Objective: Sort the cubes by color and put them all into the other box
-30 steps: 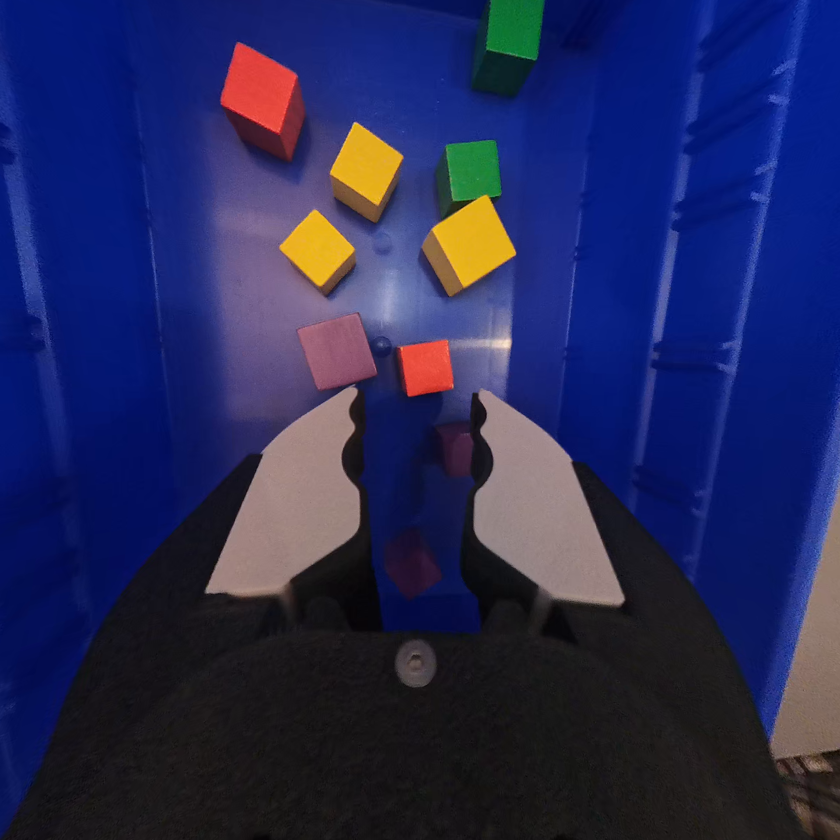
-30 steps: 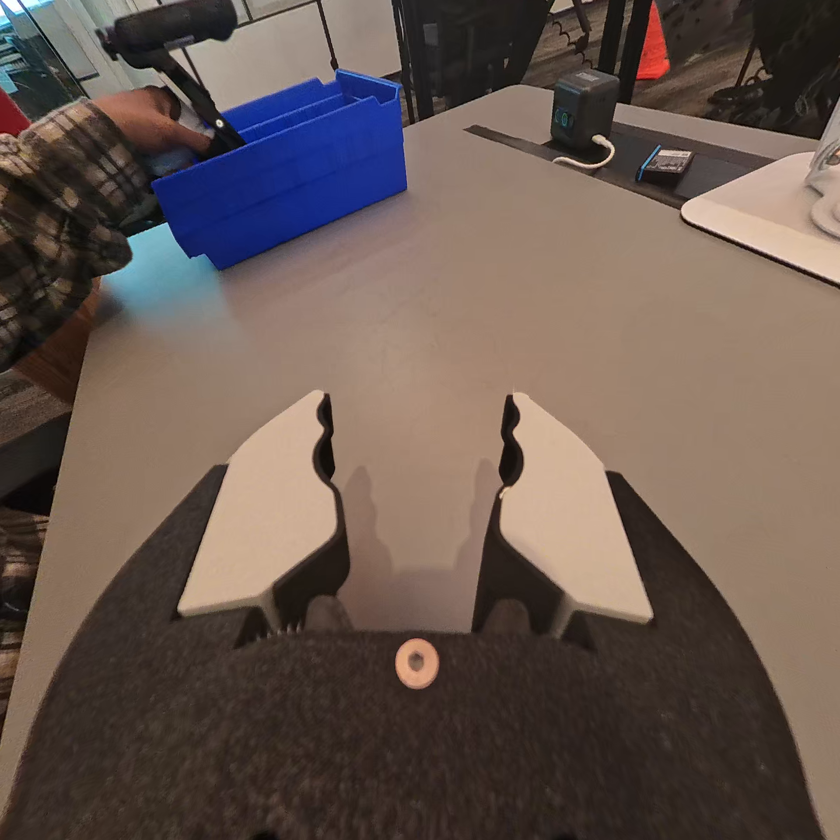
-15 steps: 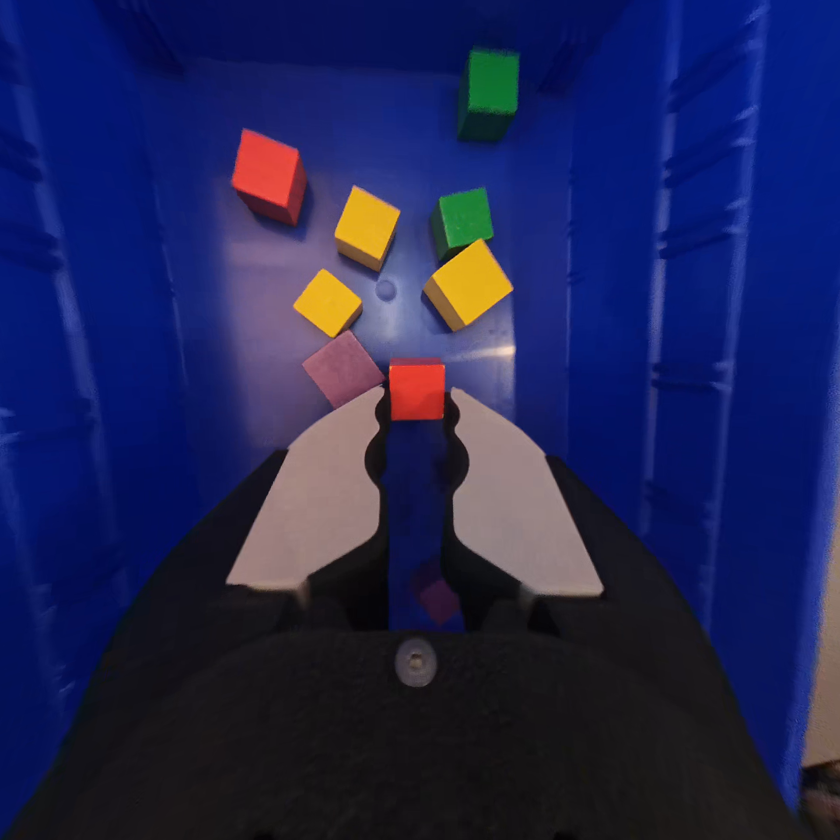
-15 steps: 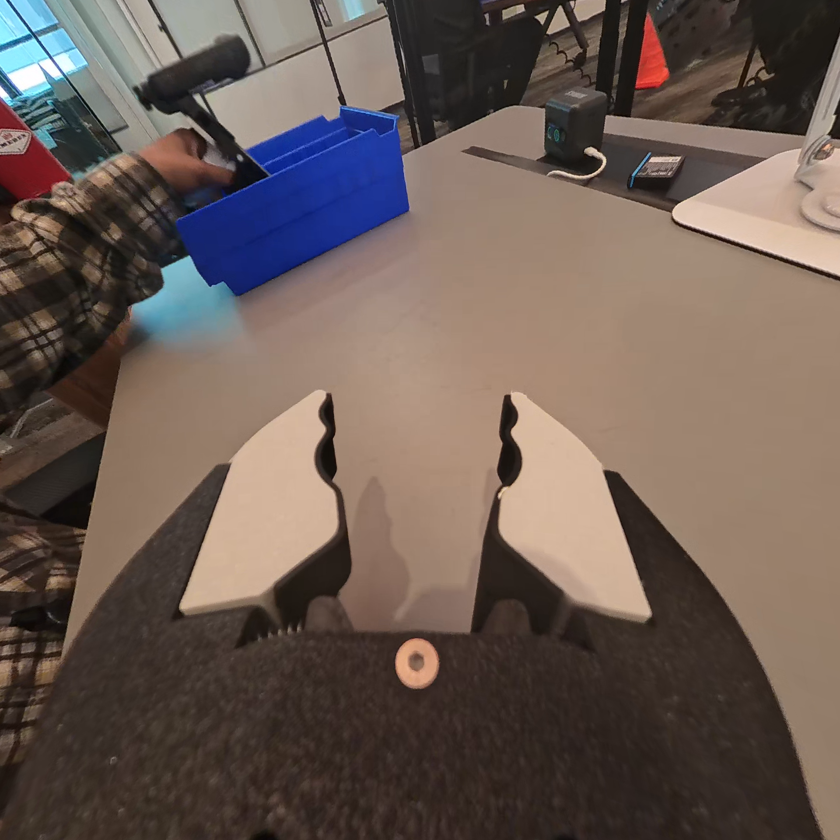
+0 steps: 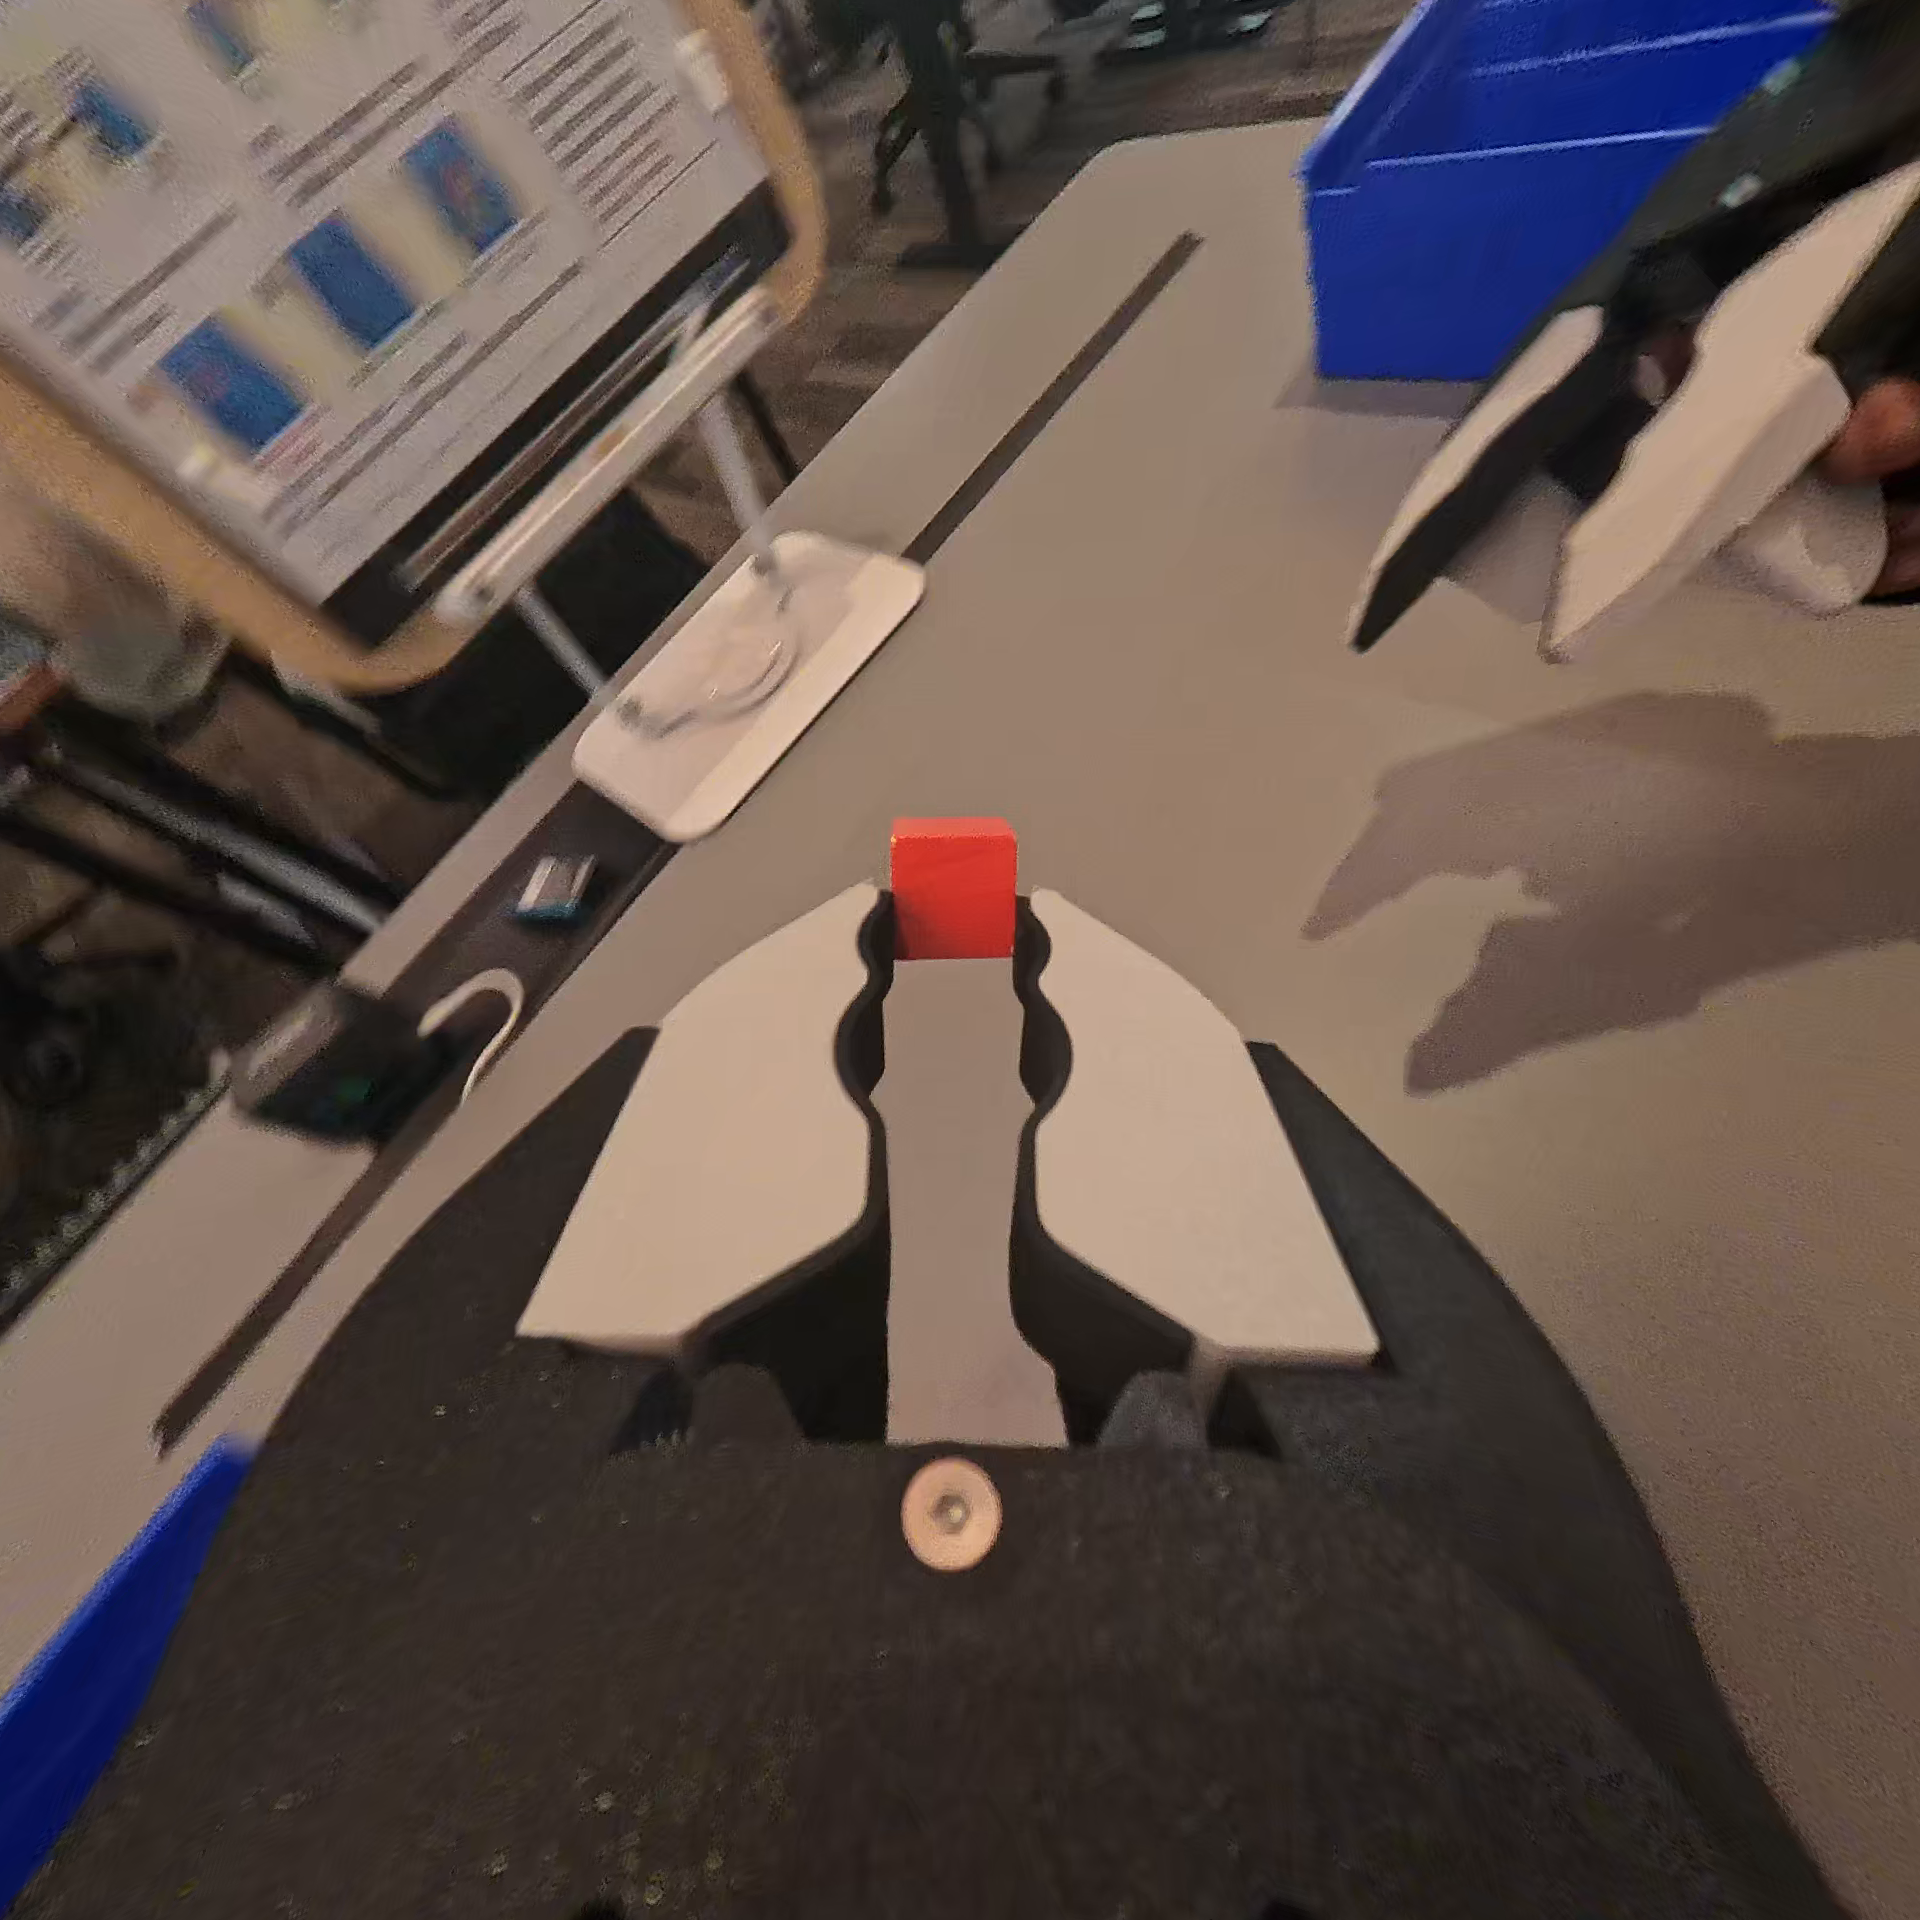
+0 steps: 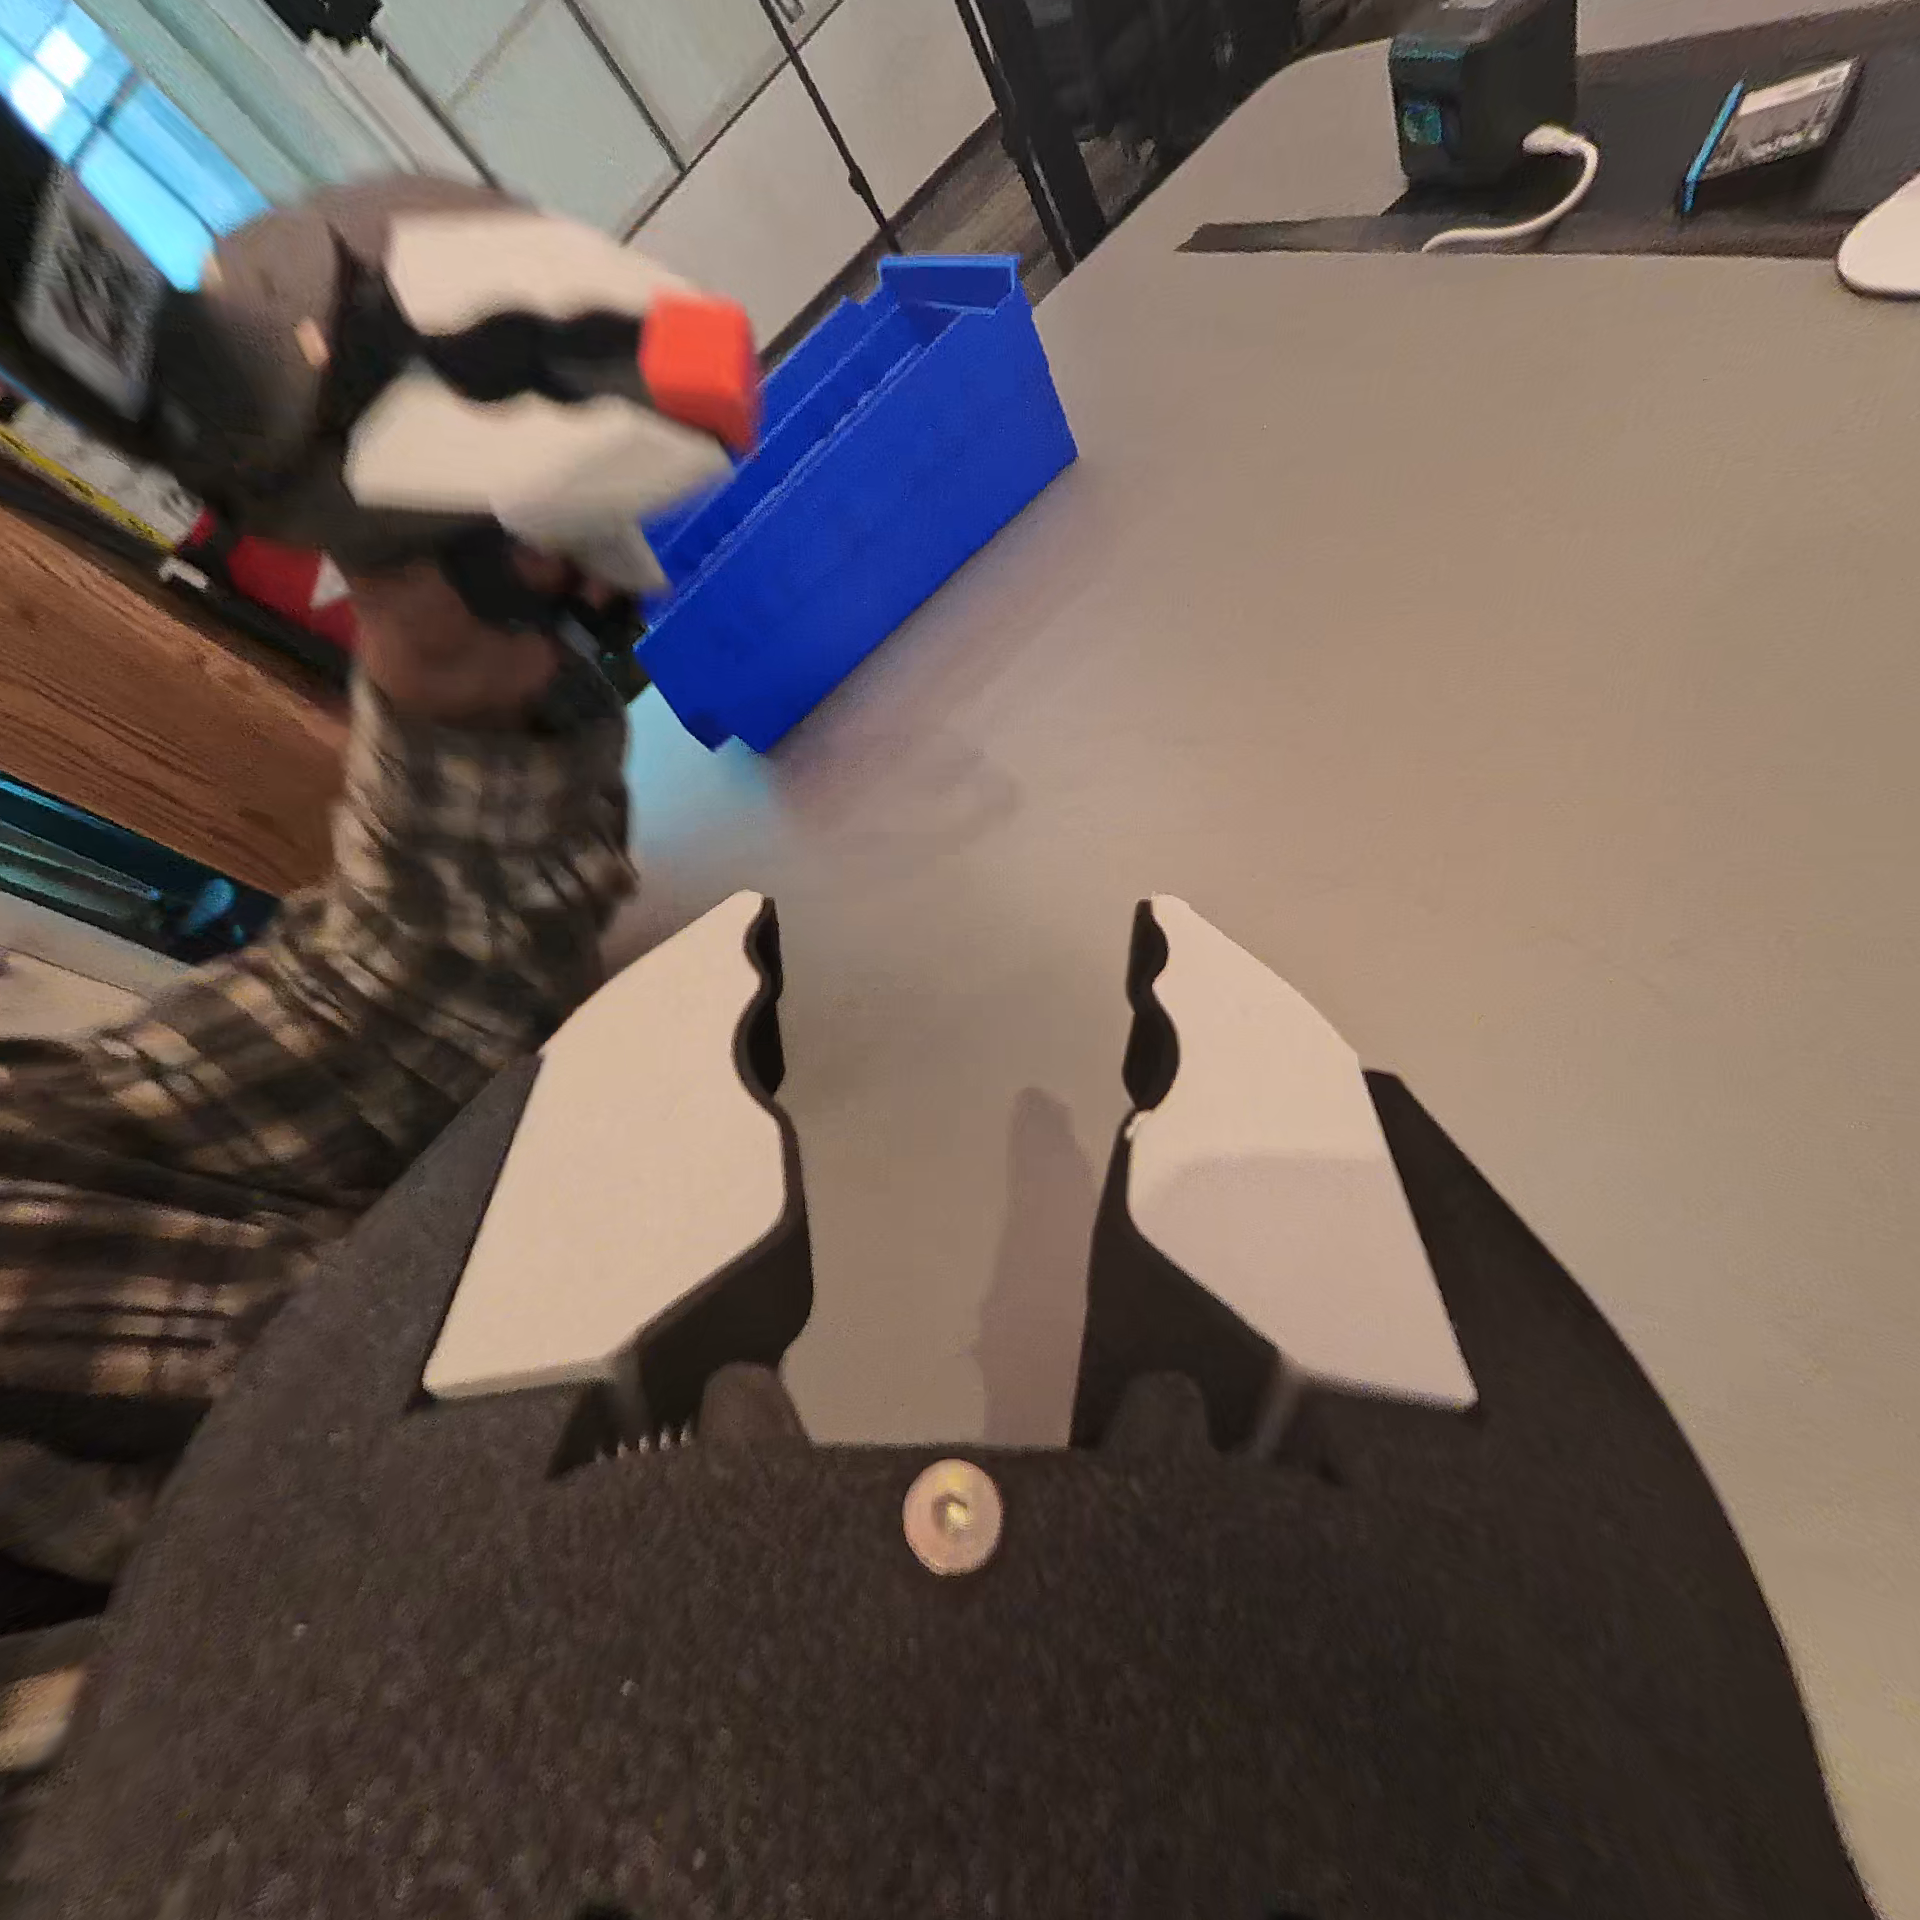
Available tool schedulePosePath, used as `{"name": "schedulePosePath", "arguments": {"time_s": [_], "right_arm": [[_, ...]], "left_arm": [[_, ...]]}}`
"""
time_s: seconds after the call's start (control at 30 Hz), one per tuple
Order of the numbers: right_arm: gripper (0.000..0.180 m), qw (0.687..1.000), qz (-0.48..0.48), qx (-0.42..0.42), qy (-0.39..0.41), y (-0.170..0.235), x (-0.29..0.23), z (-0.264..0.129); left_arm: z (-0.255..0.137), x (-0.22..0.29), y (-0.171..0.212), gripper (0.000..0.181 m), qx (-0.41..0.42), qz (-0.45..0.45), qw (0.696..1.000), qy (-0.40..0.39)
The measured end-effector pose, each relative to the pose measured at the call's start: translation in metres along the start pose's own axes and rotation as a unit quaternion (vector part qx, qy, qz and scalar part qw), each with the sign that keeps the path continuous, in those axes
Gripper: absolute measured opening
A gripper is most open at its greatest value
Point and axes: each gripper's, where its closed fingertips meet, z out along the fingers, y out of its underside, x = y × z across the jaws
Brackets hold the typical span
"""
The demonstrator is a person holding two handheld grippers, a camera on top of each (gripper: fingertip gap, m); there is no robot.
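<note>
In the left wrist view your left gripper point(image 5: 954, 914) clamps a red cube point(image 5: 953, 886) above the grey table point(image 5: 1195, 665), a blue box point(image 5: 1475, 208) at the far edge, no cube delivered yet by my judgement; in the right wrist view your right gripper point(image 6: 954, 940) gapes empty over bare table, beyond it an office with glass partitions.

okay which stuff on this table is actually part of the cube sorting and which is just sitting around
Part of the job:
red cube in the left claw
blue box
second blue box
right claw, open

Just lying about:
monitor stand
charger
small card
</note>
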Motion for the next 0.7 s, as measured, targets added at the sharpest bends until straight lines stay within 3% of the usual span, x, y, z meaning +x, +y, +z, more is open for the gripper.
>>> {"name": "schedulePosePath", "arguments": {"time_s": [0.1,0.23,0.5,0.63,0.7], "right_arm": [[0.061,0.998,0.055,0.01,-0.004,-0.011,-0.005,-0.009],[0.058,0.994,0.107,0.014,-0.004,-0.011,-0.001,-0.014],[0.047,0.993,0.114,-0.023,-0.001,-0.001,0.003,0.005],[0.023,0.992,0.118,-0.031,-0.018,-0.001,-0.001,0.014],[0.022,0.994,0.102,-0.044,-0.001,0.001,0.001,0.012]], "left_arm": [[0.048,0.045,-0.015,0.021,0.023,0.06,0.998,0.0],[0.079,0.089,-0.021,0.021,0.057,0.088,0.994,0.02],[0.078,0.107,-0.018,0.021,0.074,0.098,0.991,0.044],[0.079,0.106,-0.017,0.021,0.071,0.098,0.992,0.038],[0.081,0.11,-0.017,0.021,0.076,0.073,0.993,0.06]]}}
